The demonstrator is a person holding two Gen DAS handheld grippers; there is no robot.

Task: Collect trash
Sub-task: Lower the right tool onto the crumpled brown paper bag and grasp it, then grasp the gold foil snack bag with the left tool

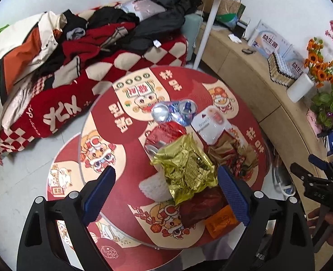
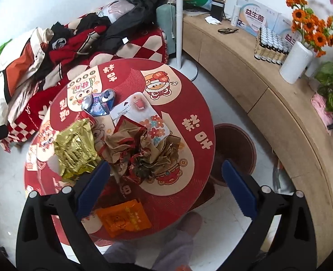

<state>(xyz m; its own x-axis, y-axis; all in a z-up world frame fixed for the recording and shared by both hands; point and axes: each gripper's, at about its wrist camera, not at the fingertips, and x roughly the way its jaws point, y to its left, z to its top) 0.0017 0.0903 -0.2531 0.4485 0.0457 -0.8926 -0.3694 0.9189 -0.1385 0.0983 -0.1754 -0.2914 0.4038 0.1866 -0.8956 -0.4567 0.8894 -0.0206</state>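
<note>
Trash lies on a round red table (image 1: pixel 125 131) (image 2: pixel 195 103). A crumpled gold foil bag (image 1: pixel 186 167) (image 2: pixel 76 151) sits mid-table over a white foam sleeve (image 1: pixel 152 186). Beside it lie a crushed red can (image 1: pixel 164 135), a crushed blue can (image 1: pixel 175 111) (image 2: pixel 98 103), a white blister card (image 1: pixel 209 122) (image 2: pixel 134 110), crumpled brown-red paper (image 1: pixel 231 155) (image 2: pixel 141 153), a dark red wrapper (image 1: pixel 202 205) and an orange packet (image 1: pixel 220 221) (image 2: pixel 123 219). My left gripper (image 1: pixel 166 192) is open above the gold bag, holding nothing. My right gripper (image 2: pixel 166 189) (image 1: pixel 310 169) is open above the table's near edge, empty.
A bed with a red checked blanket and piled clothes (image 1: pixel 76 45) (image 2: pixel 64 43) stands behind the table. A curved wooden counter (image 1: pixel 256 85) (image 2: pixel 268 94) with boxes, bottles and flowers runs along the right. A fan pole (image 2: pixel 180 22) and a brown stool (image 2: pixel 234 149) stand by the table.
</note>
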